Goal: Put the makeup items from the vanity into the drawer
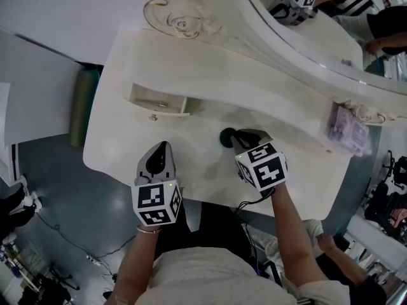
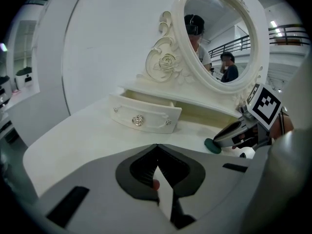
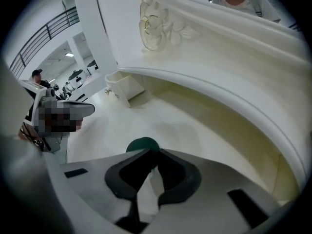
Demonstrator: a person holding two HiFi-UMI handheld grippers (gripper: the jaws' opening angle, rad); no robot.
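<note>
I can read no word, number or brand anywhere. The black-and-white patterned marker cube [image 1: 156, 203] at seven o'clock and its twin cube [image 1: 262, 166] at five bear no lettering.

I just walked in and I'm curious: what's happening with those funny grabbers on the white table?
A person holds a grabbing tool in each hand over a white vanity. The right tool has its tips at a small dark green round thing lying on the top; whether it is pinched yet isn't clear. The left tool is shut and empty, near the front edge. The little drawer on the left is pulled open.
</note>
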